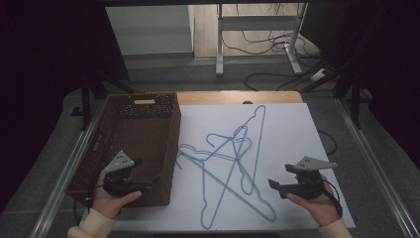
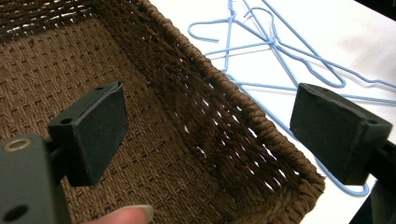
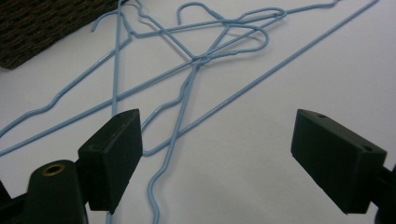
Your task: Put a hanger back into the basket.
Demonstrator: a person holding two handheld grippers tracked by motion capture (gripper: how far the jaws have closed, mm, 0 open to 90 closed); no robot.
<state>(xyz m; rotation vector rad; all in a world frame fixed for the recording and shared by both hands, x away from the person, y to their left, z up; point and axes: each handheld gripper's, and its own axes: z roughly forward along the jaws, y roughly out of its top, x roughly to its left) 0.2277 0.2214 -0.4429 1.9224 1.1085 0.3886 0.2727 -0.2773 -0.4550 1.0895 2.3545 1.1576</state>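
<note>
Blue wire hangers (image 1: 233, 163) lay tangled on the white desk (image 1: 297, 139), just right of a brown wicker basket (image 1: 143, 106). The left hand-held gripper (image 1: 151, 182) hovered over the basket's near right corner, the right hand-held gripper (image 1: 274, 186) beside the heap's near end — both released, nothing grasped. Pickup looked not yet begun — next, the right jaws would need to straddle one wire.

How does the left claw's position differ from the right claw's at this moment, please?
The left claw hovers over the wicker basket; the right claw hovers over the white table beside the blue hangers. Both point toward the hangers, open and empty.
</note>
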